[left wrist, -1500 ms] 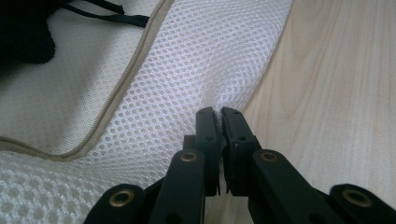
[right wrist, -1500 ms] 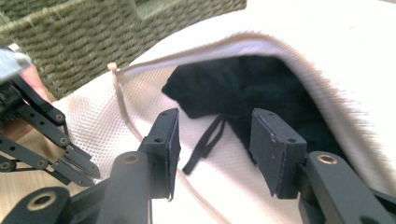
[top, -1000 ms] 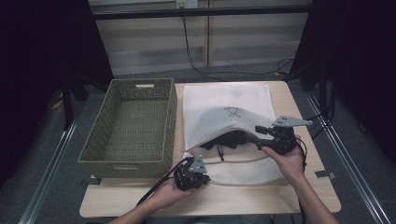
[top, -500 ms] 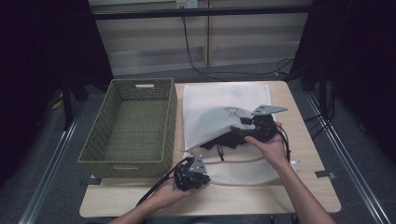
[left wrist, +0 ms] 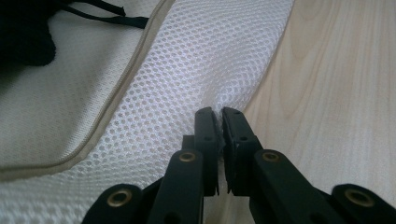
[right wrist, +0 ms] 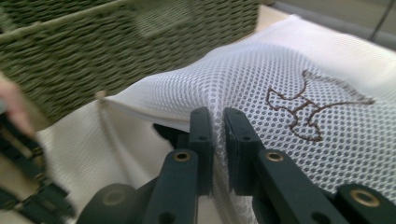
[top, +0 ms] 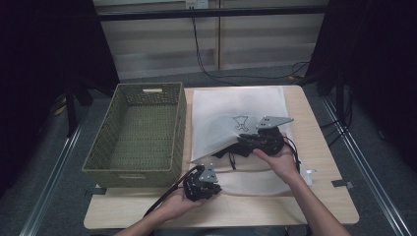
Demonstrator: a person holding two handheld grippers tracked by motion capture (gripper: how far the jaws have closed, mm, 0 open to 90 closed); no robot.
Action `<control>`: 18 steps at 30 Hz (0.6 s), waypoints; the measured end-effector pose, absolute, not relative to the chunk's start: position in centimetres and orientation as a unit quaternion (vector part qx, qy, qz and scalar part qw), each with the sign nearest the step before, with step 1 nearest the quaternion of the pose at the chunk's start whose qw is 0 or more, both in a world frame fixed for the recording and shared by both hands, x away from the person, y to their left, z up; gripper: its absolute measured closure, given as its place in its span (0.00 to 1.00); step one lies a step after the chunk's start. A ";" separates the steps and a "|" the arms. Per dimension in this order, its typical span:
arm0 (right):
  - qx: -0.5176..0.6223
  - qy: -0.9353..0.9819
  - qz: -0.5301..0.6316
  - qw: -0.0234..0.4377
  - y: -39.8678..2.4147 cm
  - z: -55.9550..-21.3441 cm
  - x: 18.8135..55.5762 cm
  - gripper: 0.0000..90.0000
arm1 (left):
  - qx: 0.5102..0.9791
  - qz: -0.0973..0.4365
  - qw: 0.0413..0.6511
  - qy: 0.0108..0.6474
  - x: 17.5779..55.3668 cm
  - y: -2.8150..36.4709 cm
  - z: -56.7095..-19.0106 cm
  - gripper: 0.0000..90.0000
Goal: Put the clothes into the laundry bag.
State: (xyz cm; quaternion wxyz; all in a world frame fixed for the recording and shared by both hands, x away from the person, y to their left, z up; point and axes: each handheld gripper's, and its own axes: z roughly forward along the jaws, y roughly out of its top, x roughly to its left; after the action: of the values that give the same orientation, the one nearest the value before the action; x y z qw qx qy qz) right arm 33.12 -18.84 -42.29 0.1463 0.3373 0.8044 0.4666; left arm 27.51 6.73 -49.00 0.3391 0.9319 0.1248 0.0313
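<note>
A white mesh bag [top: 236, 105] lies on the table with a dark embroidered figure [right wrist: 303, 107] on its top layer. A black garment [top: 231, 155] with thin straps sits in the bag's mouth. My left gripper [top: 214, 186] rests at the bag's near corner, shut on the lower mesh layer [left wrist: 187, 84]. My right gripper [top: 241, 143] holds the top layer raised off the garment. Its jaws have just been closing and now pinch the mesh [right wrist: 243, 74] between them. The left gripper [left wrist: 219, 112] and the right gripper [right wrist: 215, 114] each show mesh clamped at the tips.
An empty green woven basket [top: 133, 174] stands to the left of the bag, and its wall [right wrist: 93, 46] is close beyond the raised flap. Bare wooden tabletop [top: 319, 196] runs along the front and right. Black cables trail from both grippers.
My right gripper has slid left along the raised top layer, and its jaws have closed on the mesh. The left gripper has stayed put.
</note>
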 end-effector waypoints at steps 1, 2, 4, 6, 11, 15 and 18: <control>0.332 0.808 0.466 0.140 -18.7 -42.4 32.9 0.93 | 0.931 0.031 0.341 0.125 27.5 6.7 -49.0 0.95; 0.331 0.811 0.463 0.133 -18.6 -42.7 32.7 0.93 | 0.931 0.031 0.341 0.125 27.5 6.7 -49.0 0.95; 0.325 0.817 0.461 0.120 -18.4 -43.2 32.2 0.93 | 0.932 0.031 0.340 0.125 27.5 6.7 -49.0 0.95; 0.320 0.823 0.455 0.114 -18.3 -43.7 31.9 0.93 | 0.931 0.030 0.340 0.127 27.5 6.7 -49.0 0.95; 0.317 0.835 0.442 0.085 -18.2 -45.1 31.3 0.92 | 0.929 0.031 0.346 0.130 27.5 6.7 -49.1 0.95; 0.320 0.841 0.430 0.069 -18.0 -46.5 31.1 0.92 | 0.930 0.030 0.342 0.126 27.5 6.7 -49.1 0.95; 0.328 0.843 0.423 0.055 -18.1 -47.4 31.4 0.91 | 0.929 0.031 0.345 0.131 27.5 6.7 -49.1 0.95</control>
State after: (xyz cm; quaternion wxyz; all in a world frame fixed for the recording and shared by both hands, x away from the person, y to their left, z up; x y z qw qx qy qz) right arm 31.35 -18.14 -47.37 0.0548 0.3277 0.8431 0.4228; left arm 27.51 6.72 -49.10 0.3449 0.9290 0.1308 0.0310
